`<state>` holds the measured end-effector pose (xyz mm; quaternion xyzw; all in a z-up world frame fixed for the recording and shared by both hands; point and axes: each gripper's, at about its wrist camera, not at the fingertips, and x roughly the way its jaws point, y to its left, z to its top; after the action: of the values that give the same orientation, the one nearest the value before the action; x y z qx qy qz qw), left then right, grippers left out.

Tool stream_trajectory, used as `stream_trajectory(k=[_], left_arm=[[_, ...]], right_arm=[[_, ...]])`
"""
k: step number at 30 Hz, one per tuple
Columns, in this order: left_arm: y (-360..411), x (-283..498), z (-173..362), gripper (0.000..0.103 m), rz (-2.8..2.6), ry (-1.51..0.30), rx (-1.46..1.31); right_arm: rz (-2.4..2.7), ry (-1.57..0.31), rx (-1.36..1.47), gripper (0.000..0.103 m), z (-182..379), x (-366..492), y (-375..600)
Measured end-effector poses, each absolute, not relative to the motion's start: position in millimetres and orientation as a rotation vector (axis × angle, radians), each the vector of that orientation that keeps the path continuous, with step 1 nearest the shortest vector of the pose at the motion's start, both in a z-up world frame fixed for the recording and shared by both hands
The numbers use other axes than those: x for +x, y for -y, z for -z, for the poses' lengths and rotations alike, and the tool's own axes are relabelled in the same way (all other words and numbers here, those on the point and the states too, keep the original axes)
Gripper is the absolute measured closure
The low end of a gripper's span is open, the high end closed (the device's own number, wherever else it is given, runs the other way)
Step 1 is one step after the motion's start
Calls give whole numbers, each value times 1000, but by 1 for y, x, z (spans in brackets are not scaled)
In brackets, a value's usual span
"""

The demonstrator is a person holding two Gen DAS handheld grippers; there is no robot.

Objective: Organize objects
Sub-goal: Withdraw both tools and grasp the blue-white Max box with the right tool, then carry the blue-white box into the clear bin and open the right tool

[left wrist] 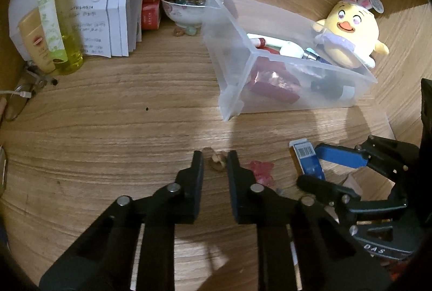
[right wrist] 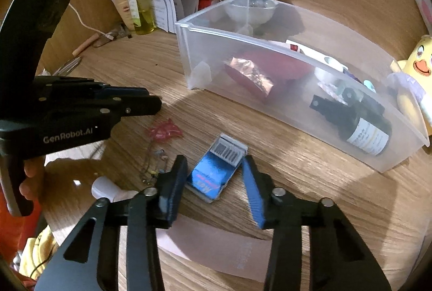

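Left wrist: left gripper [left wrist: 214, 160] closed on brown trinket [left wrist: 217, 161], right wrist: right gripper [right wrist: 214, 169] half-closed astride blue box [right wrist: 213, 172]

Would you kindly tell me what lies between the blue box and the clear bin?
Nothing: bare wood separates the blue box from the clear bin, clearest in the right wrist view.

Plush chick [right wrist: 417, 69] cut off by right edge; bowl [right wrist: 249, 10] blurred behind bin wall [right wrist: 259, 53].
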<state>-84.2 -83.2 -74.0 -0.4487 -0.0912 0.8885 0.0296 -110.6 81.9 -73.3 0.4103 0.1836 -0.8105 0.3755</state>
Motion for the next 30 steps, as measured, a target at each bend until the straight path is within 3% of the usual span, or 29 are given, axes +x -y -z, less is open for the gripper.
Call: stream_trajectory(k=[3,14,30], left_arm=[[81,-82,74,91,-2737,250,-1379],[73,-65,58,91,-2799,218,-1304],[46,-63,3,91,-2861,186,-1100]], right_arm=[[2074,-478,1041,77,73,-111,-83],[2115,-448,1017,78,65,-111,-96],[2201,-319,855,78,10,-107,-135]])
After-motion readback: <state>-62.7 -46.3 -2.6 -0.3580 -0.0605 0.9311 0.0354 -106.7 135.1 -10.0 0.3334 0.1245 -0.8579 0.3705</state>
